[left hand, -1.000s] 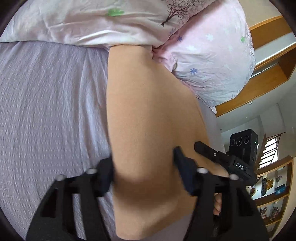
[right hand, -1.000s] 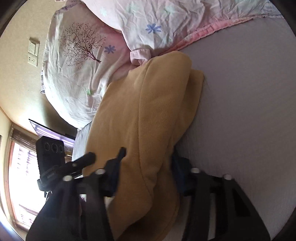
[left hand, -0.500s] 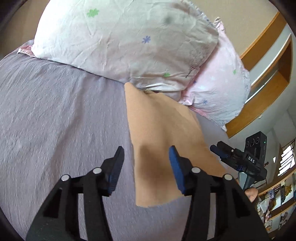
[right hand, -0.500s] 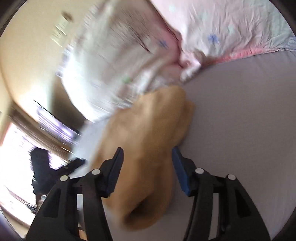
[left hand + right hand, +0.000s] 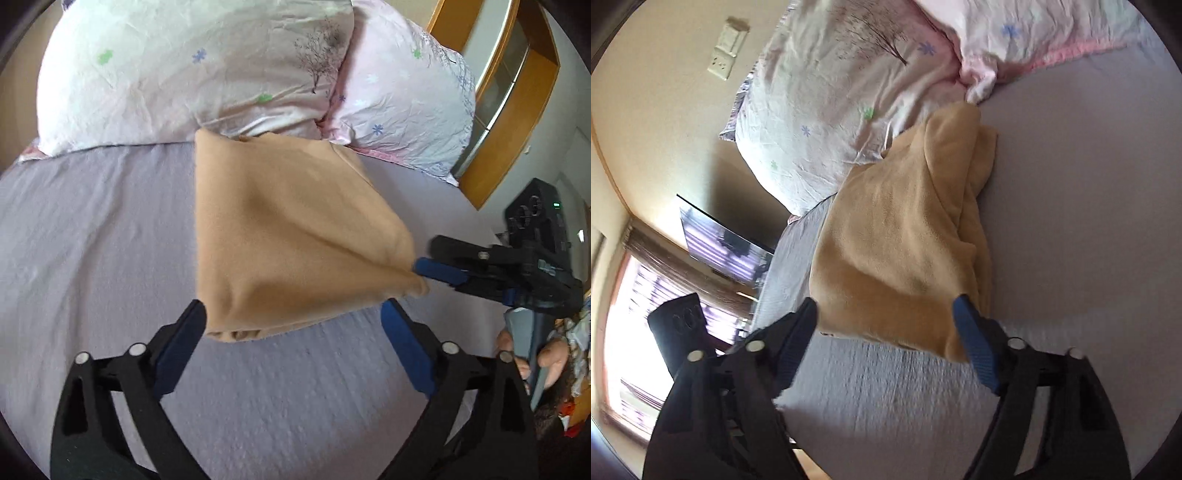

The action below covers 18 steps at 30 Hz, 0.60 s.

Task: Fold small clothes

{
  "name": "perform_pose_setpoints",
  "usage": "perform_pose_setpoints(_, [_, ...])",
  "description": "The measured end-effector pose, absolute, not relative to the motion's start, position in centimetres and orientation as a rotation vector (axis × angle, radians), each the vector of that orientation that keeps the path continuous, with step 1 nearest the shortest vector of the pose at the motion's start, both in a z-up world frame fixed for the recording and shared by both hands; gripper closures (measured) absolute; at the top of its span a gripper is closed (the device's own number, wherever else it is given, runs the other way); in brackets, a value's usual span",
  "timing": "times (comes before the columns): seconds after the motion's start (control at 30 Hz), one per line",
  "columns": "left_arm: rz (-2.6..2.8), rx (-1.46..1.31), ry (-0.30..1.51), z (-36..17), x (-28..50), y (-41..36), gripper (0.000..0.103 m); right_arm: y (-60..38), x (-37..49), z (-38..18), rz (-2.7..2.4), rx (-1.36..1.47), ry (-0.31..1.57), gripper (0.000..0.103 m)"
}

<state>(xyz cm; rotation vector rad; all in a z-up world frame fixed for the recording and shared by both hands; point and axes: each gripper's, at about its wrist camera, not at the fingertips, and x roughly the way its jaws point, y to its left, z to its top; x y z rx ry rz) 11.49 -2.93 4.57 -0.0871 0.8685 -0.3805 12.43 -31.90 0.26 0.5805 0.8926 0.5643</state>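
Both hand-held grippers pulled back, left point(image 5: 291, 317) and right point(image 5: 886, 314) spread, tan garment point(image 5: 291, 236) on lilac sheet point(image 5: 92, 229), pillows point(image 5: 192, 70) behind.

You're looking at a lilac bed sheet point(image 5: 92, 229) with a fine ribbed weave, covering the whole mattress. Along its head edge lie two pillows touching each other: a white floral pillow point(image 5: 177, 74) on the left and a pale pink pillow point(image 5: 402, 96) at the right corner. Behind the pink one you see a wooden window frame point(image 5: 517, 122). From the right wrist view, a wall switch plate point(image 5: 726, 48) sits on the cream wall, and a dark screen point(image 5: 720, 243) hangs beside a bright window point(image 5: 631, 332).
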Motion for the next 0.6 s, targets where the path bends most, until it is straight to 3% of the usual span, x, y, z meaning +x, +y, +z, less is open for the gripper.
perform_pose_setpoints(0.03, [-0.324,-0.050,0.856,4.8,10.6,-2.6,0.002,-31.8,10.9,1.2,0.539,0.512,0.854,0.001])
perform_pose_setpoints(0.27, [-0.144,0.025,0.988,1.5,9.0,-1.7,0.002,-27.6,6.7,-0.2,0.275,0.090,0.834,0.001])
perform_pose_setpoints(0.6, [-0.048,0.049,1.034,0.4,8.6,-1.2,0.002,-25.7,7.0,-3.6,0.136,-0.012,0.915,0.001])
